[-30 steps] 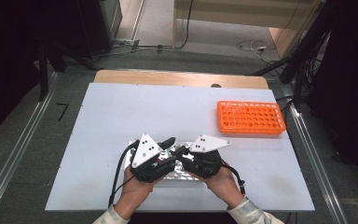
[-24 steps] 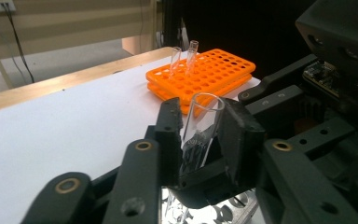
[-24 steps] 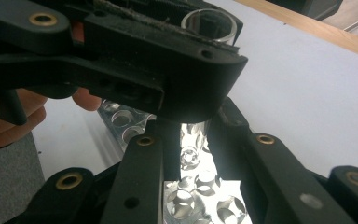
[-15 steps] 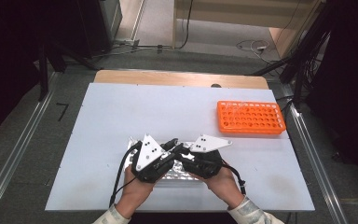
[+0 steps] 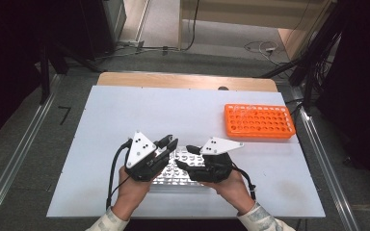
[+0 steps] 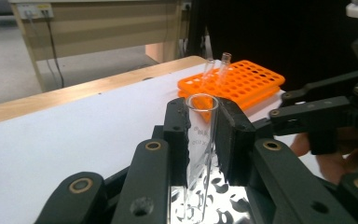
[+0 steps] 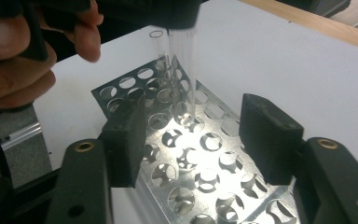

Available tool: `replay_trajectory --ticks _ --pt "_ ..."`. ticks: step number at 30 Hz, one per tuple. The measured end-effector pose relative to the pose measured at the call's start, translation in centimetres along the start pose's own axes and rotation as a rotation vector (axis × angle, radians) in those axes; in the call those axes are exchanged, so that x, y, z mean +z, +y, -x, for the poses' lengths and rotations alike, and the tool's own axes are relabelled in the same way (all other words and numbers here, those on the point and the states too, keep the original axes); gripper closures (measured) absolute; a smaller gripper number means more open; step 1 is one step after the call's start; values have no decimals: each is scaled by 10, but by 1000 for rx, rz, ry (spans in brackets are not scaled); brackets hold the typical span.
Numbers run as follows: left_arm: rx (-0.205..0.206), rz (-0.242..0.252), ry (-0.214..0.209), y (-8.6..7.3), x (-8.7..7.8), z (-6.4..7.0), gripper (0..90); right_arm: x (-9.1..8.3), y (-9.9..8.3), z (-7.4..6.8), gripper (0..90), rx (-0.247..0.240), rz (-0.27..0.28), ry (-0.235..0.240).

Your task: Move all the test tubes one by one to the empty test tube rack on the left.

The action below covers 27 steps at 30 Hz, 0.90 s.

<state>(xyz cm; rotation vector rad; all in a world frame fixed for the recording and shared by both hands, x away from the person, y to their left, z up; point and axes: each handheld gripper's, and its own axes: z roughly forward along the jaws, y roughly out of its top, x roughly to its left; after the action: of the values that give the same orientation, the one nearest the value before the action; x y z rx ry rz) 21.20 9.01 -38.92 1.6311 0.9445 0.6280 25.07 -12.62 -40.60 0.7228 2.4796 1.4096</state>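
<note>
White tabletop (image 5: pixel 125 115) fills the middle of the high view, with grey floor around it and a wooden edge at 12 o'clock. Toward 2 o'clock sits an orange tube rack (image 5: pixel 259 121) with two clear tubes (image 6: pixel 216 69) standing in it. Near 6 o'clock lies a perforated metal rack (image 7: pixel 200 158). The left gripper (image 6: pixel 201 135) has its jaws closed narrowly on a clear test tube (image 6: pixel 199 140), upright, its bottom down among the metal rack's holes. The right gripper (image 7: pixel 196 135), just beside it at 3 o'clock, holds its jaws wide apart over the metal rack, gripping nothing.
</note>
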Motion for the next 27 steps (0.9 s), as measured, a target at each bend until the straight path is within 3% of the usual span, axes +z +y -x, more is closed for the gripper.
replay_trajectory --ticks 11,27 --pt "-35 -5 111 -4 -11 -32 749 -7 -1 6 333 16 6 -19" --pt "-58 -9 176 -18 -12 -53 749 -9 -3 8 336 21 3 -28"
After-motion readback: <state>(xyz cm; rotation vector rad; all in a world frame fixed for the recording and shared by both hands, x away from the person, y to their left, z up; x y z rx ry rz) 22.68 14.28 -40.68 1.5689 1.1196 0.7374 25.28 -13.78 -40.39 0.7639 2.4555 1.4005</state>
